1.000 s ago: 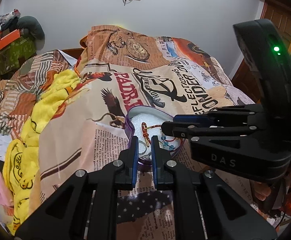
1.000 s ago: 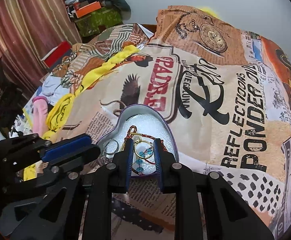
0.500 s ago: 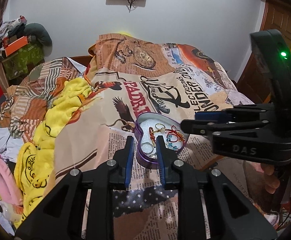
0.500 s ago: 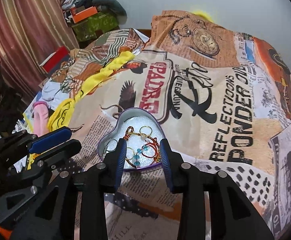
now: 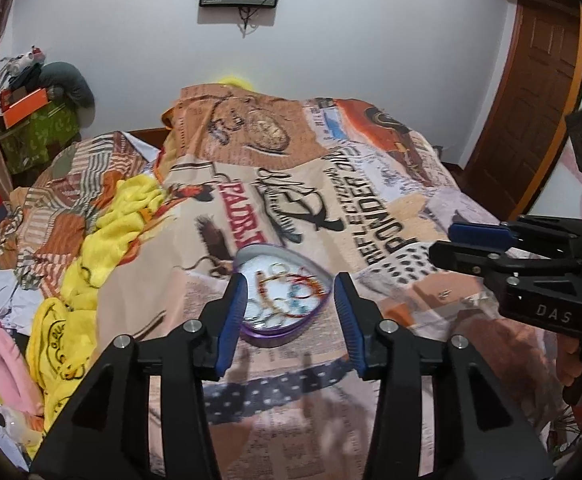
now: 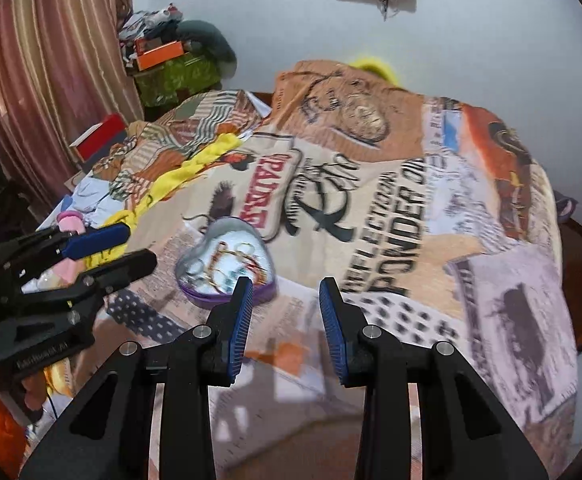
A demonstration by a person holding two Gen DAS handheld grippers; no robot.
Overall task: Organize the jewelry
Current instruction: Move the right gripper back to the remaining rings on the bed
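My left tool (image 5: 291, 316) hangs over the bed with its two blue-padded fingers apart; they have just been opening, and nothing sits between them. Past its tips, and seen framed by them, lies the heart-shaped tin (image 5: 283, 294), flat on the printed bedspread (image 5: 371, 216), its point toward me and its lobes away.

My right tool (image 6: 287, 320) also has its fingers apart, with only bedspread showing in the gap. From this tool the tin (image 6: 227, 268) lies ahead and to the left, just beyond the left fingertip. The left tool is therefore the one better lined up with the tin, by my judgement.

The tin holds the jewelry (image 5: 287, 292): a tangle of thin gold rings or hoops, a red-and-orange beaded strand and some blue beads, on a pale lining. Blur prevents a count. A small metallic piece (image 5: 445, 293), possibly an earring, lies loose on the bedspread to the right of the tin, nearer my right tool.
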